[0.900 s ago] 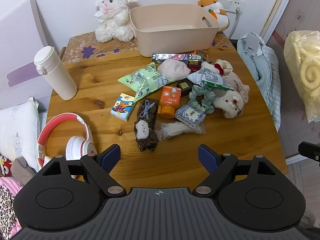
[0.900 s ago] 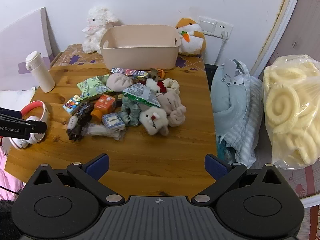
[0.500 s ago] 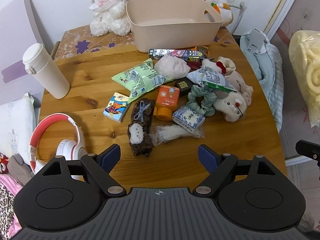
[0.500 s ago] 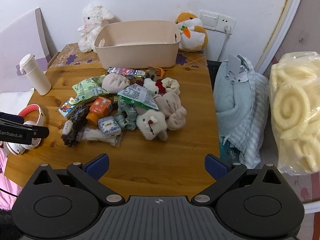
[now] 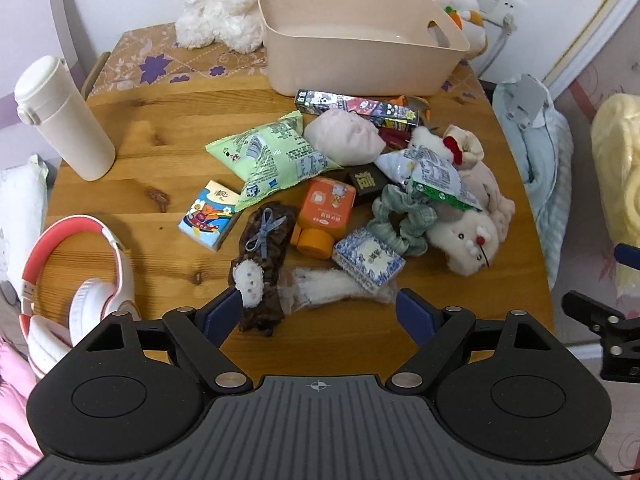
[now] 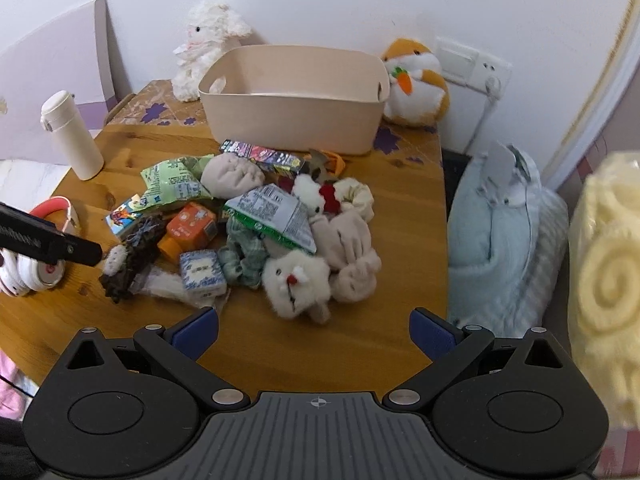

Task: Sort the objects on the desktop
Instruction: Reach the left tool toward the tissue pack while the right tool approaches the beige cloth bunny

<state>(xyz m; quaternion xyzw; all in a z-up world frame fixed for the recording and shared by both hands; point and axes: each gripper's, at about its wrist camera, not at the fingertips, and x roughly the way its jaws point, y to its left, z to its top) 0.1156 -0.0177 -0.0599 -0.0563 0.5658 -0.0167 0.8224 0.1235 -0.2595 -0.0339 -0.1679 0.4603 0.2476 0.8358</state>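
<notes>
Nothing is being held yet: the left gripper and the right gripper are both hovering over the near edge of the wooden desk with their blue-padded fingers spread wide and empty. Just beyond the left fingers, a brown fuzzy hair clip with a white bear face is lying at the front of a mixed heap, beside an orange squeeze tube and a blue-and-white patterned packet. Behind the heap, the beige plastic basket is sitting with no items visible inside. Sorting seems barely begun; the whole pile is still waiting.
</notes>
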